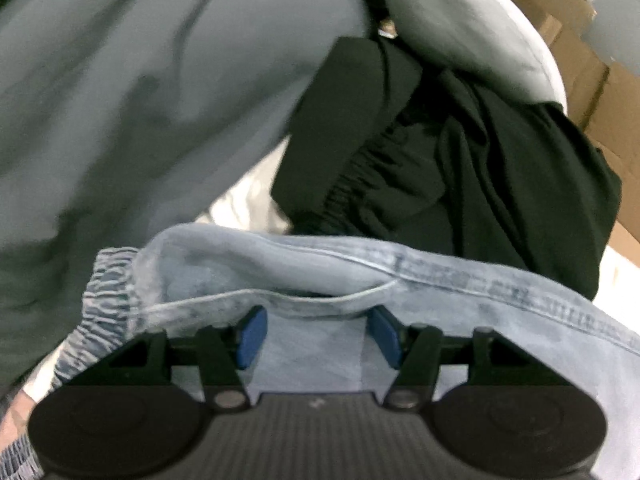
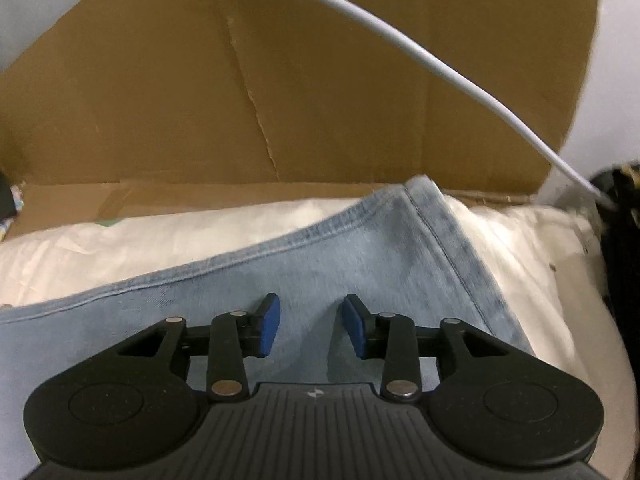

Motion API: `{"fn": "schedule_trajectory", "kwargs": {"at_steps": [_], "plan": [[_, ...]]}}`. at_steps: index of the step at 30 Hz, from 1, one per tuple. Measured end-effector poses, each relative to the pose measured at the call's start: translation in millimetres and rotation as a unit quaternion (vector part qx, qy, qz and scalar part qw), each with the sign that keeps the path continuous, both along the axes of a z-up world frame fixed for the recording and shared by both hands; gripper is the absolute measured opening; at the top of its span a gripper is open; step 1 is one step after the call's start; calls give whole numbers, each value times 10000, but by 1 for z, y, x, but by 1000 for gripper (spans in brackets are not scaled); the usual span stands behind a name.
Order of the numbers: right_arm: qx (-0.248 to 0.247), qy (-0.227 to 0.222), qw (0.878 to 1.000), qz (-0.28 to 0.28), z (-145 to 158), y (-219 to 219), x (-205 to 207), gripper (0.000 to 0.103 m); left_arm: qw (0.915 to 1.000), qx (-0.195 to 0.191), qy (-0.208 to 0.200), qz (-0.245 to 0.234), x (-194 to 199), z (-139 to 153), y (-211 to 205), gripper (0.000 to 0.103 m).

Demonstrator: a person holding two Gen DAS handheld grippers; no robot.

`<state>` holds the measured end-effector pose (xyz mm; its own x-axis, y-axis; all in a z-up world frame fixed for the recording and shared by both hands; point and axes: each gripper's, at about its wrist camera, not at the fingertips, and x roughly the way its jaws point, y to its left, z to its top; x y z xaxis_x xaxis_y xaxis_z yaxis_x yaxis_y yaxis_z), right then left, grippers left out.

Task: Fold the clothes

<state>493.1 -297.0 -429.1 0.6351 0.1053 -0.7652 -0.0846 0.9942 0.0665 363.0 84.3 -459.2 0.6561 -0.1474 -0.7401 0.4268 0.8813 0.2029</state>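
Both our grippers, left (image 1: pixel 314 334) and right (image 2: pixel 311 326), hang with fingers spread over faded, soft jeans (image 2: pixel 320 264) lying on a white sheet (image 2: pixel 520 248). Our left view alone shows the elastic waistband (image 1: pixel 108 292), then black (image 1: pixel 460 168) and grey (image 1: pixel 140 100) garments. Our right view shows a leg hem (image 2: pixel 416 188) pointing away toward creased cardboard (image 2: pixel 280 80).

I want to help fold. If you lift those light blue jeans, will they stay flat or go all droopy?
Probably droopy: the jeans already bend and crease over the white bedding. The thick stitched hem would likely hold its shape a little. Denim looks grippy, so slipping seems unlikely.
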Motion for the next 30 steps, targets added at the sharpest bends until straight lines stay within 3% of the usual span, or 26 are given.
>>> {"fn": "schedule_trajectory", "kwargs": {"at_steps": [7, 9, 11, 13, 17, 20, 26, 30], "plan": [[-137, -82, 9991, -402, 0, 8, 18, 46, 9998, -97, 67, 159, 14, -1, 0, 62], [-221, -61, 9982, -557, 1, 14, 19, 46, 9997, 65, 136, 206, 14, 4, -4, 62], [-393, -27, 9978, -524, 6, 19, 19, 46, 9992, 225, 206, 257, 13, 9, -9, 54], [-472, -99, 9979, -442, 15, 22, 14, 45, 9983, 298, 327, 390, 12, 22, -7, 37], [-175, -352, 9990, -196, 37, 22, -10, 45, 9989, 341, 245, 198, -5, 46, 6, 37], [-68, -388, 9992, 54, 46, 27, -27, 45, 9982, 292, 492, 203, -13, 49, 15, 36], [-15, -143, 9984, 538, 39, 41, -58, 45, 9948, 752, 679, 137, -24, 20, 25, 35], [47, 65, 9984, 552, 32, 38, -82, 46, 9926, 1137, 414, -17, -31, 12, 34, 44]]}}
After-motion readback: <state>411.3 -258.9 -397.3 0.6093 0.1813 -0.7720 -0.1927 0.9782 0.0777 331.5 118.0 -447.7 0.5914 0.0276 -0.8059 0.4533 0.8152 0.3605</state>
